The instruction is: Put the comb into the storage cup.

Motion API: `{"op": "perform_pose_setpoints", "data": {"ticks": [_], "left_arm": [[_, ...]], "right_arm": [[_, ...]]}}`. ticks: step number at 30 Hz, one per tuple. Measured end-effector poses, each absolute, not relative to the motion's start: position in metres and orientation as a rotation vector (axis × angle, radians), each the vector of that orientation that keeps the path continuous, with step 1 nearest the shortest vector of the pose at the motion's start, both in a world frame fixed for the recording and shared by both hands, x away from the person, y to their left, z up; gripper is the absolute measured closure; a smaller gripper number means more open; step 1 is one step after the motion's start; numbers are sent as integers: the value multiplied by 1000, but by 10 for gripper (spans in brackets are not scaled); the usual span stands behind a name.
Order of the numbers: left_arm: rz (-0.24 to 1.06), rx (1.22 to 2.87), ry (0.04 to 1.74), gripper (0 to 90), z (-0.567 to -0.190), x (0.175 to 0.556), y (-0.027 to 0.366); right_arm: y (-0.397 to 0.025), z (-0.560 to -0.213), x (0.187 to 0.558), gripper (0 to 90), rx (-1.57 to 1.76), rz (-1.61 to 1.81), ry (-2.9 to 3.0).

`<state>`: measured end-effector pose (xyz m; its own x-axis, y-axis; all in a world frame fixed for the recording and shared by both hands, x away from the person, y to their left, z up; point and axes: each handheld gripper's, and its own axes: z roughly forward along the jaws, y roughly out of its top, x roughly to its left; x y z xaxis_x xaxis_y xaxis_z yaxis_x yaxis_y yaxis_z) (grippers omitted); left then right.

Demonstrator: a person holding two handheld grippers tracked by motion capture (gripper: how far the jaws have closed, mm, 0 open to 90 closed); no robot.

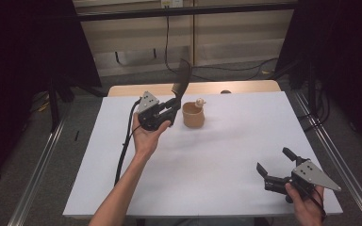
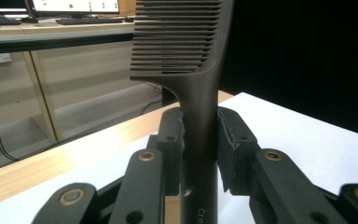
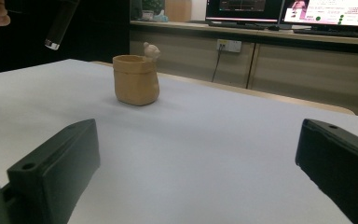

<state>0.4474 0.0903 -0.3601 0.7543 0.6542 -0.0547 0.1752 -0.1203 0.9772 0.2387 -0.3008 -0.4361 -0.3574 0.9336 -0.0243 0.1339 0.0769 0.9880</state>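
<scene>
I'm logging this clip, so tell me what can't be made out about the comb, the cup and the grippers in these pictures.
- Comb: left gripper view, top of the teeth cut off by the upper edge; handle print runs off the bottom edge.
- Cup: high view, inside too small to tell; right gripper view, its wall hides the contents.
- Small figure on the cup's rim: too small to identify.
- Right gripper: right gripper view, jaw bases cut off by the bottom edge.

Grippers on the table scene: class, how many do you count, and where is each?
2. The left gripper, beside the tan ceramic cup, clamps a black plastic comb upright. The right gripper hangs open over the white table's near right corner.
</scene>
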Motion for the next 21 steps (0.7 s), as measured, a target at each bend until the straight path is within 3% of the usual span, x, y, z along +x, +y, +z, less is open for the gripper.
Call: {"op": "perform_pose_setpoints", "data": {"ticks": [21], "left_arm": [[471,1650,664,728,-351,470,73]], "right_arm": [[-301,-436,238,0,1085,1364,1608]]}}
